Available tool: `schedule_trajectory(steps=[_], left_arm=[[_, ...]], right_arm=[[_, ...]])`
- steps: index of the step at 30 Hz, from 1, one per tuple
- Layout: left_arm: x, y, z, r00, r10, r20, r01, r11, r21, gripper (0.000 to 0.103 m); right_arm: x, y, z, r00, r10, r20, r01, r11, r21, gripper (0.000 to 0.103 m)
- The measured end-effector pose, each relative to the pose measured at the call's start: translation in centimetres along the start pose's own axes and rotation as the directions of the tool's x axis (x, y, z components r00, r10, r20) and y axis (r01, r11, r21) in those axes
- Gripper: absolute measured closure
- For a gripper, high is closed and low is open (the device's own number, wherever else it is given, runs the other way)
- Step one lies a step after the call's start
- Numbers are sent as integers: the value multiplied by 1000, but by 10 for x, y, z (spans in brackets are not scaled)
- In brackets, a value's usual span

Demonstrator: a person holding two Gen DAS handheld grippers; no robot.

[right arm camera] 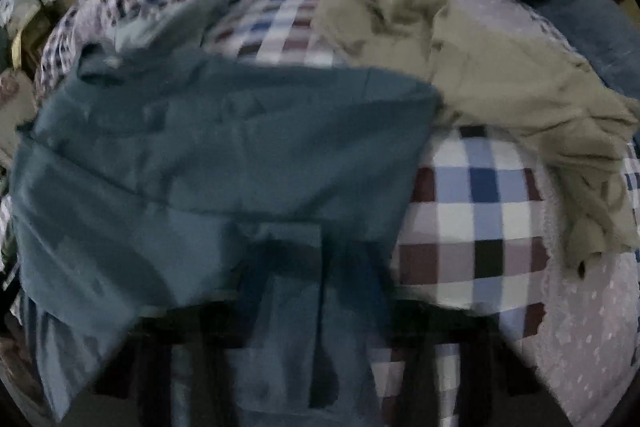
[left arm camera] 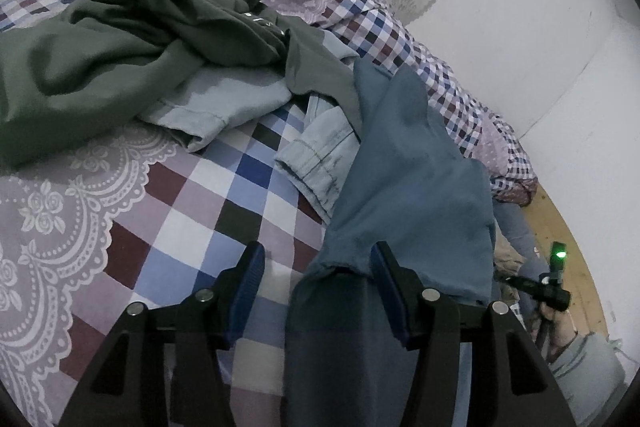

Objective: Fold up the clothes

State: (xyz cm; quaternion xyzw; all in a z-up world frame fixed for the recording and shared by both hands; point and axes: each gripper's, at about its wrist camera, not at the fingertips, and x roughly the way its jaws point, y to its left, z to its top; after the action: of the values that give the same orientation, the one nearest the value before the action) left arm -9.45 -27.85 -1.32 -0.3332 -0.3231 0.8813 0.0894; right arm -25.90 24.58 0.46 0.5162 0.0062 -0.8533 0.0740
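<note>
Checked bedspread (left arm camera: pixel 224 195), left hand-held gripper (left arm camera: pixel 318 269) agape, right hand-held gripper (right arm camera: pixel 296 267) pinching blue garment (right arm camera: pixel 224 147)

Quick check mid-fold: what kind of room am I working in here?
Most likely a bedroom at home. The clothes lie on a bed with a checked bedspread trimmed in lace-print fabric, with a rumpled checked quilt behind them. Beside the bed are a white wall and wooden floor.

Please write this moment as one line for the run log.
stage: folding blue garment | left gripper: jaws open, garment between them | right gripper: jaws shut on garment | surface: checked bedcover
</note>
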Motion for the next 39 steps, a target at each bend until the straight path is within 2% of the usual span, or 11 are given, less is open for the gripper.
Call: schedule_trajectory(steps=[4, 10, 11, 14, 15, 19, 26, 28, 29, 34, 39], left_arm=[[1, -3, 0, 1000, 25, 0, -25, 1000, 17, 44], [2, -2, 0, 999, 32, -3, -32, 999, 17, 44], [2, -2, 0, 1000, 31, -2, -31, 999, 16, 43], [2, -2, 0, 999, 34, -3, -34, 999, 18, 44], [2, -2, 0, 999, 34, -4, -34, 999, 18, 44], [2, -2, 0, 999, 32, -4, -32, 999, 15, 44], [3, -2, 0, 999, 37, -8, -37, 999, 17, 44], [3, -2, 0, 999, 36, -6, -36, 999, 17, 44], [3, -2, 0, 999, 36, -5, -36, 999, 17, 44], [3, -3, 0, 999, 41, -5, -41, 999, 21, 44], [3, -3, 0, 999, 43, -6, -43, 999, 21, 44]], right_arm=[[-24, -7, -4, 994, -25, 106, 23, 999, 24, 101], [5, -19, -9, 992, -122, -38, 124, 991, 59, 99], [0, -23, -9, 994, -103, -23, 104, 991, 85, 97], [-28, -36, -14, 998, -13, 69, 0, 983, 183, 71], [-33, -38, -15, 996, 31, 86, -47, 981, 189, 67], [-38, -41, -15, 980, 170, 107, -189, 960, 207, 67], [1, -13, 10, 999, 37, 26, -39, 995, 89, 67], [9, -8, 11, 1000, 14, 11, -15, 998, 59, 74], [4, -6, 10, 999, 6, 32, -8, 999, 48, 98], [-41, -4, 2, 975, -36, 217, 23, 998, 59, 99], [1, -3, 4, 995, -86, 52, 83, 995, 64, 96]])
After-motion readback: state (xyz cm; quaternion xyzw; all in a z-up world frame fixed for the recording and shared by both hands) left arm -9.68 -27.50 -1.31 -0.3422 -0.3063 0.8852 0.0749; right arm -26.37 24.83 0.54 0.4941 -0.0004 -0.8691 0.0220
